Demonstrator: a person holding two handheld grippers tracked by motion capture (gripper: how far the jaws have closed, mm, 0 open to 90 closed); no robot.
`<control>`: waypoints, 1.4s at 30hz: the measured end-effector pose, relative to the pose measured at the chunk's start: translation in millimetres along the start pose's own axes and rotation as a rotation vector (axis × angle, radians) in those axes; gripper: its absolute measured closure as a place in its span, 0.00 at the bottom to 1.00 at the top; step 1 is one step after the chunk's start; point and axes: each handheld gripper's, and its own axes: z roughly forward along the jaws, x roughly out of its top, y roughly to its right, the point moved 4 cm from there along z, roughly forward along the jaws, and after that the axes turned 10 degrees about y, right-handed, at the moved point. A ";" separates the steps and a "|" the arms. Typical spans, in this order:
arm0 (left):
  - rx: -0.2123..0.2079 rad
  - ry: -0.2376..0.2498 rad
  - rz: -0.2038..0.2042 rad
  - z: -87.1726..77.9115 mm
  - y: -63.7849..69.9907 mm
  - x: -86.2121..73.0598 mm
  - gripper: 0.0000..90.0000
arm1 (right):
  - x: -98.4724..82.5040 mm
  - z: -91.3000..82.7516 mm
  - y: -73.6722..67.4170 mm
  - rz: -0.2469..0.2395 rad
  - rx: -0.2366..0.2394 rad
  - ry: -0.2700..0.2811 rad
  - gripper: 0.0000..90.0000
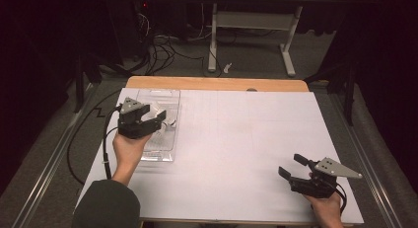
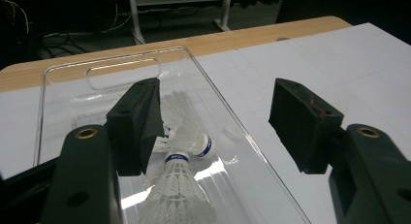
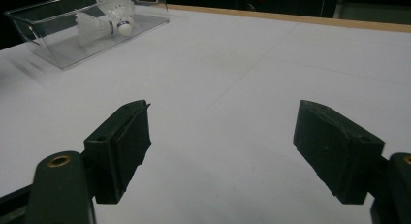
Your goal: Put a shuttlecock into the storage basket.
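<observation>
The table (image 1: 236, 139) carries a white sheet over most of its top, with a bare wooden strip along the far edge. A clear plastic tray (image 1: 165, 97) lies near the far left corner, its long side parallel to the left edge. The left gripper (image 1: 165, 118) is held over the tray, jaws apart and pointing toward the right edge, with small white objects visible in the tray beside the jaw tips; their identity cannot be resolved here. The right gripper (image 1: 292, 167) sits near the near right corner, jaws apart and pointing left, well apart from the tray
</observation>
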 end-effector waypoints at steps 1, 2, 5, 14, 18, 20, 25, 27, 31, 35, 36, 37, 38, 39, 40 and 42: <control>-0.004 0.002 -0.003 -0.4 0.4 -0.1 0.41 | 0.0 0.0 0.1 0.000 0.000 0.000 0.24; -0.008 0.005 -0.008 -0.9 0.7 -0.2 0.41 | 0.0 0.0 0.2 0.000 0.002 0.000 0.24; -0.007 0.004 -0.003 -2.0 1.1 -0.4 0.41 | 0.0 0.0 0.2 0.000 0.001 0.000 0.24; -0.010 0.008 0.008 -7.2 2.6 0.0 0.41 | 0.0 -0.1 0.1 0.001 0.000 0.000 0.24; -0.011 0.015 0.013 -10.7 3.9 0.9 0.41 | 0.0 -0.1 0.1 -0.001 0.000 0.000 0.24; -0.015 0.018 0.014 -12.4 4.6 1.3 0.40 | 0.1 -0.4 0.0 0.001 0.000 0.000 0.24; -0.023 0.019 0.020 -15.0 6.7 1.8 0.40 | 0.2 -0.3 0.0 -0.002 0.000 0.002 0.24; -0.025 0.017 0.021 -16.1 7.4 1.8 0.40 | 0.2 -0.4 0.1 -0.001 -0.001 0.001 0.24; -0.027 0.021 0.019 -19.2 8.1 2.4 0.40 | 0.2 -0.4 0.0 -0.003 -0.001 0.002 0.24; -0.032 0.024 0.023 -22.8 9.5 2.9 0.40 | 0.2 -0.6 0.1 -0.004 -0.002 0.002 0.24; -0.033 0.024 0.024 -23.7 10.0 3.0 0.40 | 0.3 -0.6 0.1 -0.004 -0.002 0.003 0.24; -0.034 0.026 0.026 -24.6 10.4 3.2 0.40 | 0.3 -0.6 0.1 -0.005 -0.002 0.003 0.24; -0.034 0.028 0.026 -25.5 10.9 3.3 0.40 | 0.3 -0.7 0.2 -0.005 -0.002 0.003 0.24; -0.036 0.031 0.026 -26.6 11.5 3.6 0.40 | 0.4 -0.8 0.2 -0.004 -0.003 0.003 0.24; -0.037 0.032 0.027 -27.2 11.8 3.7 0.40 | 0.5 -0.8 0.1 -0.005 -0.001 0.005 0.24; -0.039 0.033 0.030 -28.5 12.6 4.0 0.40 | 0.5 -0.9 0.1 -0.005 -0.002 0.005 0.24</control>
